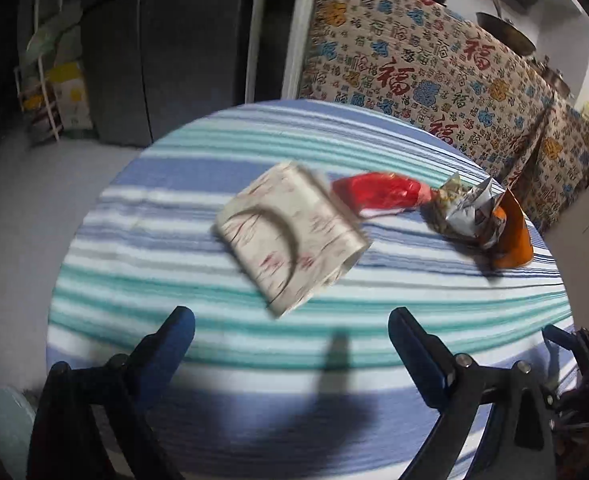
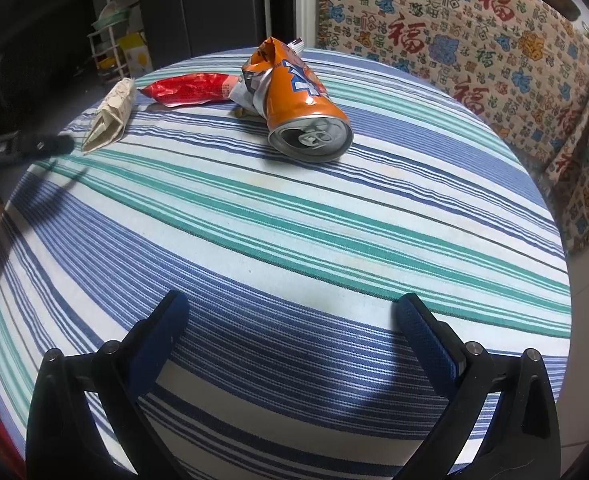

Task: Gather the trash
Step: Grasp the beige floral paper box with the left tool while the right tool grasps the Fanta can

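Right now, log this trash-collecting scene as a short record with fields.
surface: round table with striped cloth
trash 1: crushed orange soda can, lying on its side, open top facing the right wrist camera
trash 2: red wrapper, flat, left of the can
trash 3: folded printed paper, nearest the left gripper
left gripper: open, empty, facing the folded paper
right gripper: open, empty, well short of the can
collected so far: nothing held

Left gripper (image 1: 290,320) and right gripper (image 2: 290,308) are both held with jaws spread wide, nothing gripped, fingers pointed toward 12 o'clock, each angled downward.
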Motion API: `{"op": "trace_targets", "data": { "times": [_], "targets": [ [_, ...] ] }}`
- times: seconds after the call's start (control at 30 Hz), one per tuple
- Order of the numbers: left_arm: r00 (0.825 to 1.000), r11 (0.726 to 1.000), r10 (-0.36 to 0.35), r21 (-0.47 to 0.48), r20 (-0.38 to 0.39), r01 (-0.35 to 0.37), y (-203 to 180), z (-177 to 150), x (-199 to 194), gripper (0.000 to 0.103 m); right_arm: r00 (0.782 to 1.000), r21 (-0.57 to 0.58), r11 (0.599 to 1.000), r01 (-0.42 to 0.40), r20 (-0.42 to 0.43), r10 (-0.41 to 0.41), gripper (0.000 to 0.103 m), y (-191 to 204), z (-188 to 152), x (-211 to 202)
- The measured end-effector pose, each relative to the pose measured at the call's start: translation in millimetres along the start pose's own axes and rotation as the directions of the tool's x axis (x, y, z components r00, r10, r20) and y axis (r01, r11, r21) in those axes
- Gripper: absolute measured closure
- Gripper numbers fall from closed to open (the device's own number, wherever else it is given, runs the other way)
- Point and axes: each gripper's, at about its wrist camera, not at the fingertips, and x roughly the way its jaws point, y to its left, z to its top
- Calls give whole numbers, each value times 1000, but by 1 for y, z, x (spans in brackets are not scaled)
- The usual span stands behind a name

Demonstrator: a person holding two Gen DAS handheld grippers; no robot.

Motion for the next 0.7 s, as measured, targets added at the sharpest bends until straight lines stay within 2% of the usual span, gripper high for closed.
{"op": "trace_targets", "data": {
  "times": [0.07, 0.17, 0.27, 0.3, 0.37, 0.4, 0.47, 0.53, 0.63, 0.7],
  "targets": [
    [999, 999, 32, 12, 16, -32, -15, 16, 9, 4, 1000, 0, 1000, 0, 0, 0, 0, 0, 0, 0],
    [993, 992, 117, 42, 31, -119, -36, 36, 27, 4, 1000, 0, 1000, -1, 0, 1, 0, 0, 0, 0],
    [980, 976, 199, 87, -16, -197, -42, 41, 51, 5, 1000, 0, 1000, -1, 0, 1, 0, 0, 0, 0],
    [977, 972, 214, 103, -14, -212, -42, 40, 54, 16, 1000, 0, 1000, -1, 0, 1, 0, 0, 0, 0],
    [982, 975, 188, 122, 1, -186, -38, 36, 52, 44, 1000, 0, 1000, -1, 0, 1, 0, 0, 0, 0],
    [986, 977, 168, 132, 24, -169, -35, 33, 47, 51, 1000, -1, 1000, -1, 0, 1, 0, 0, 0, 0],
    [993, 980, 116, 161, 31, -119, -29, 25, 37, 55, 1000, -7, 1000, -5, -1, 5, 0, 0, 0, 0],
    [999, 974, 25, 227, 24, -30, -27, 14, 24, 56, 1000, -14, 1000, -10, -4, 10, 0, -1, 1, 0],
    [995, 937, -90, 334, -44, 99, -31, -6, 11, 56, 1000, 6, 1000, 1, -21, 0, 1, -7, 4, 0],
    [994, 924, -97, 368, -40, 105, -35, -18, 2, 53, 1000, 32, 999, 3, -17, -3, 1, -12, 5, -1]
  ]
}}
